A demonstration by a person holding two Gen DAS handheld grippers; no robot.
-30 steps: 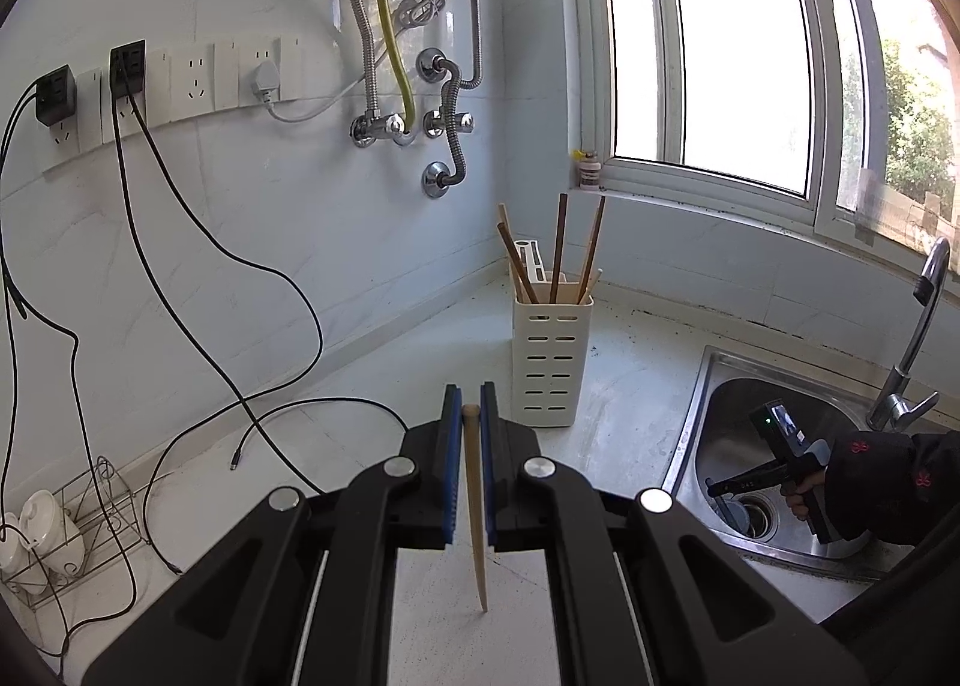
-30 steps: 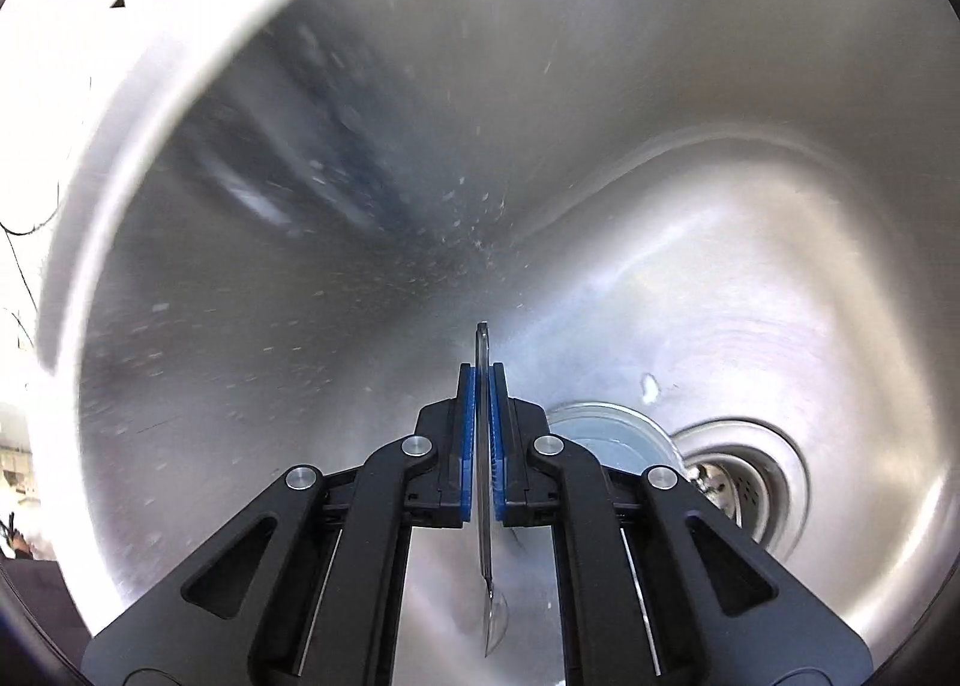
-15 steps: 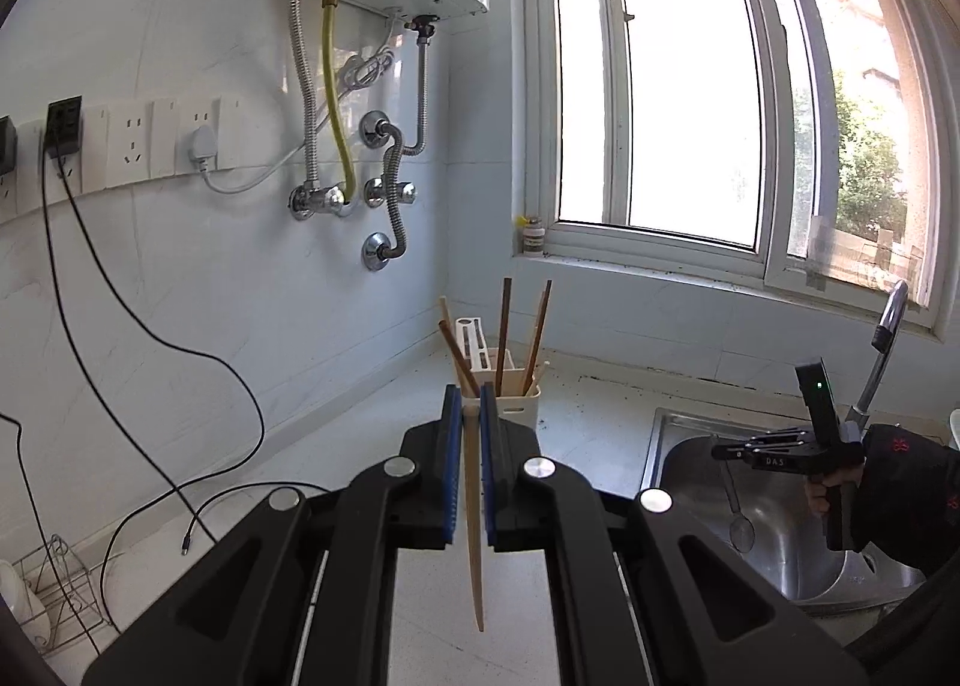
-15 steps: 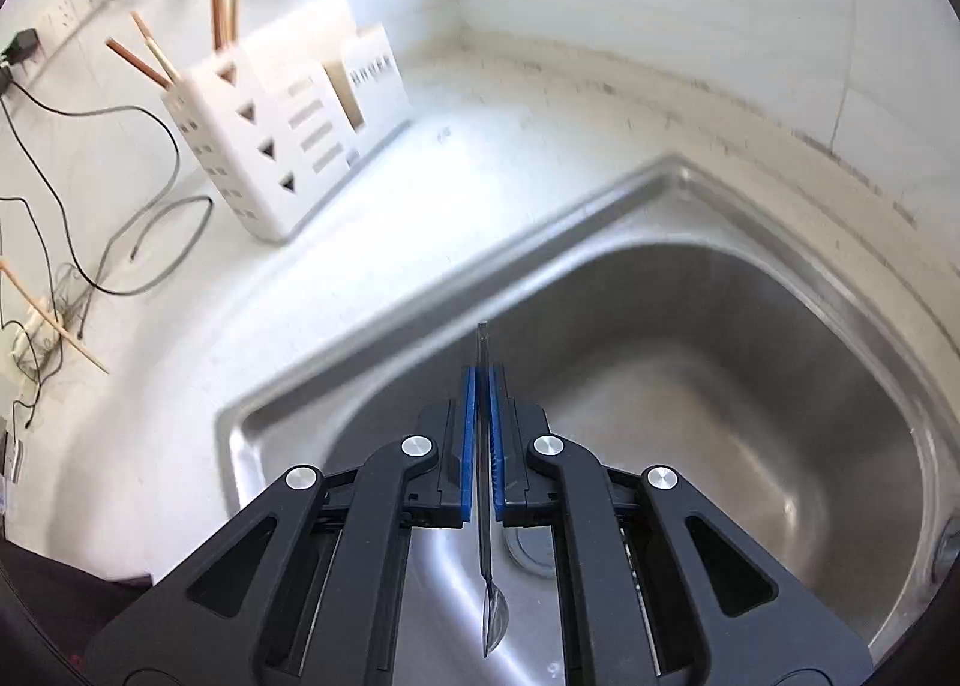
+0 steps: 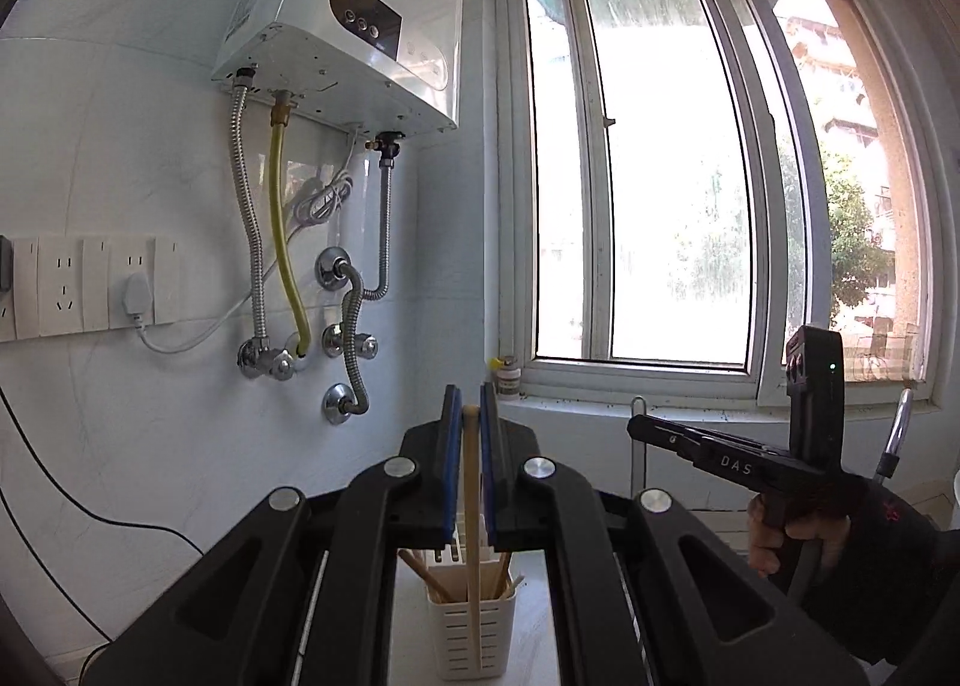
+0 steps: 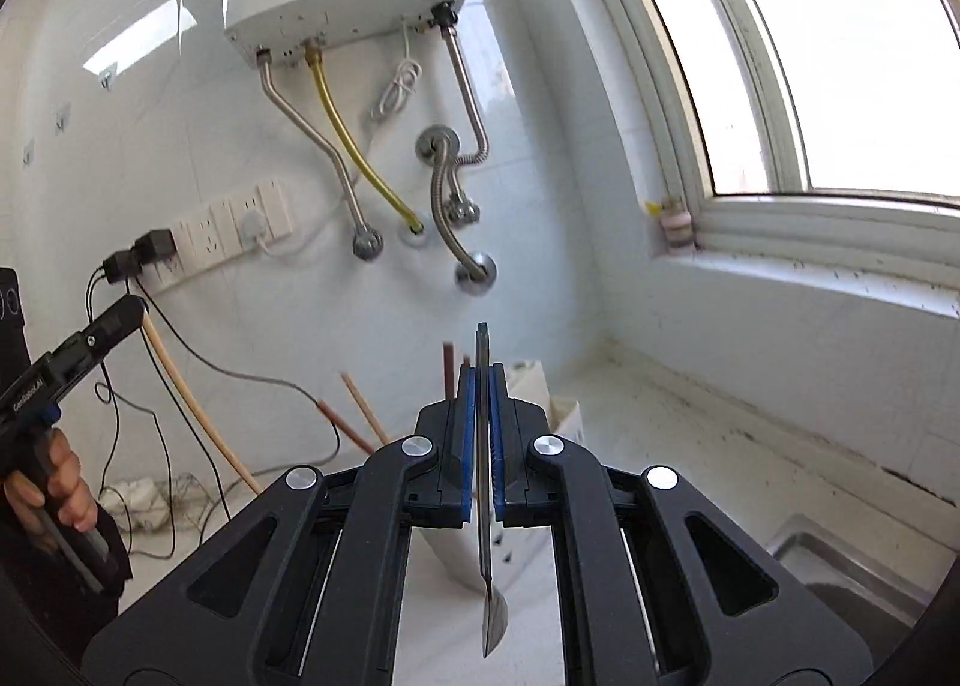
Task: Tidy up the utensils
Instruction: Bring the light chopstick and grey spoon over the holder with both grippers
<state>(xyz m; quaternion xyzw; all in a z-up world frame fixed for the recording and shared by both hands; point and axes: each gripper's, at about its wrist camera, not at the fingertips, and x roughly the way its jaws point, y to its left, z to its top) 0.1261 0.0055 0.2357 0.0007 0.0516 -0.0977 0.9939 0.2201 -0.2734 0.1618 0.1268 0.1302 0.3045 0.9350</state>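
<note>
My left gripper [image 5: 471, 416] is shut on a pale wooden chopstick [image 5: 473, 542] that hangs straight down between the blue pads. Below it stands the white slotted utensil holder [image 5: 474, 638] with several chopsticks in it. My right gripper [image 6: 483, 380] is shut on the handle of a metal spoon [image 6: 493, 617], bowl downward. The holder [image 6: 567, 416] sits just behind the right gripper's fingers, mostly hidden. In the left wrist view the right gripper [image 5: 637, 429] is to the right with the spoon handle [image 5: 637, 458] hanging from it. In the right wrist view the left gripper [image 6: 129, 314] holds its chopstick [image 6: 192, 404] at far left.
A white water heater [image 5: 360, 44] with hoses hangs on the tiled wall above the counter. Wall sockets [image 5: 90, 290] and loose black cables [image 6: 180, 386] lie to the left. The window [image 5: 660, 176] and its sill [image 6: 810, 278] run along the right. A sink corner [image 6: 840, 572] and faucet [image 5: 894, 434] are lower right.
The right gripper has risen out of the sink with the spoon and now faces the wall. The left gripper has risen and tilted up, so the holder sank to the bottom of its view.
</note>
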